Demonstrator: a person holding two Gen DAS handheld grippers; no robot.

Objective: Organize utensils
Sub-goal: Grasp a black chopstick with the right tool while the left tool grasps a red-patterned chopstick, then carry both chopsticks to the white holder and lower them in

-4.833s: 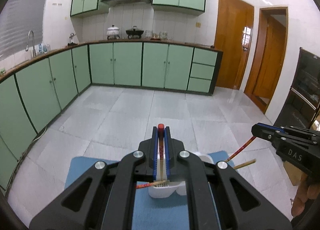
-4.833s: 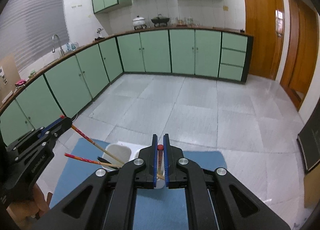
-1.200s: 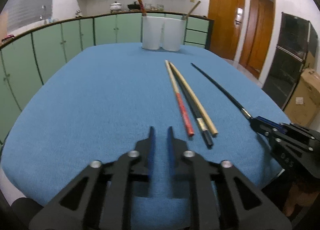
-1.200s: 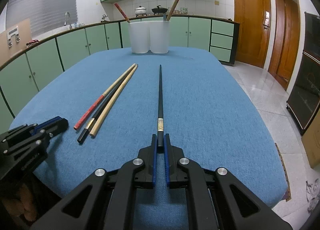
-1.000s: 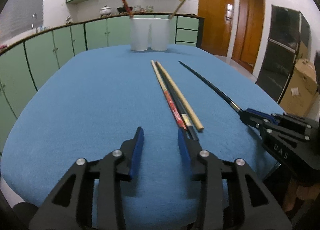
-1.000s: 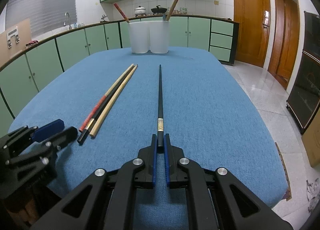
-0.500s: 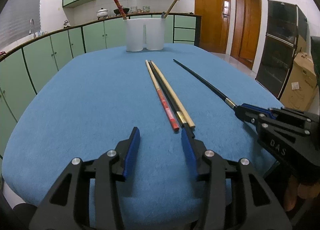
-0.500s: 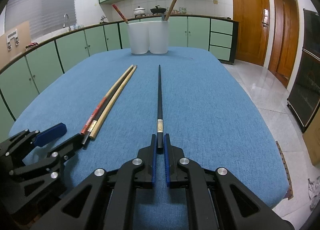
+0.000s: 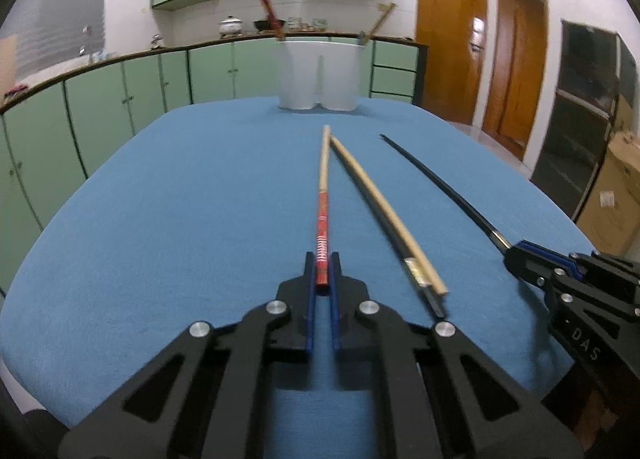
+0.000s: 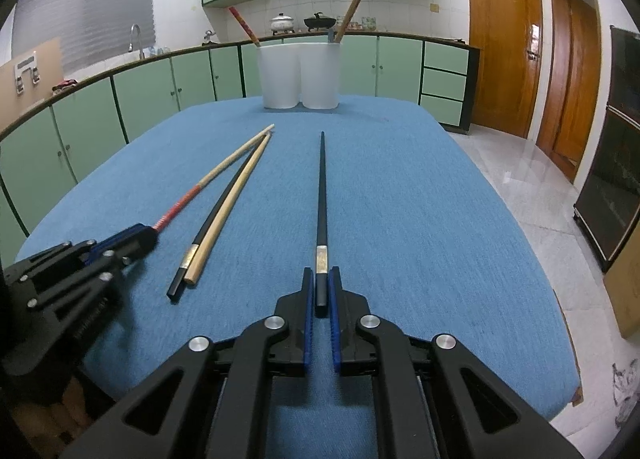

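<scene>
My left gripper [image 9: 323, 265] is shut on the near end of a red-handled chopstick [image 9: 323, 211] that lies on the blue table [image 9: 160, 199]. My right gripper [image 10: 321, 279] is shut on the near end of a black chopstick [image 10: 321, 195], also lying flat. A plain wooden chopstick [image 9: 384, 211] and a second black chopstick [image 10: 208, 227] lie together between them. A white twin-cup holder [image 10: 298, 75] stands at the far edge, with a red-handled chopstick [image 10: 242, 25] in its left cup and a wooden one [image 10: 347, 17] in its right cup.
The blue cloth covers the whole table and drops off at every edge. Green kitchen cabinets [image 10: 120, 107] run behind and to the left. Wooden doors [image 10: 504, 43] and a dark cabinet [image 10: 616, 163] stand to the right, with a cardboard box [image 9: 618, 211] on the floor.
My left gripper moved right onto the red-handled chopstick and closed on it, swinging it away from the other two. My right gripper stayed shut on the black chopstick.
</scene>
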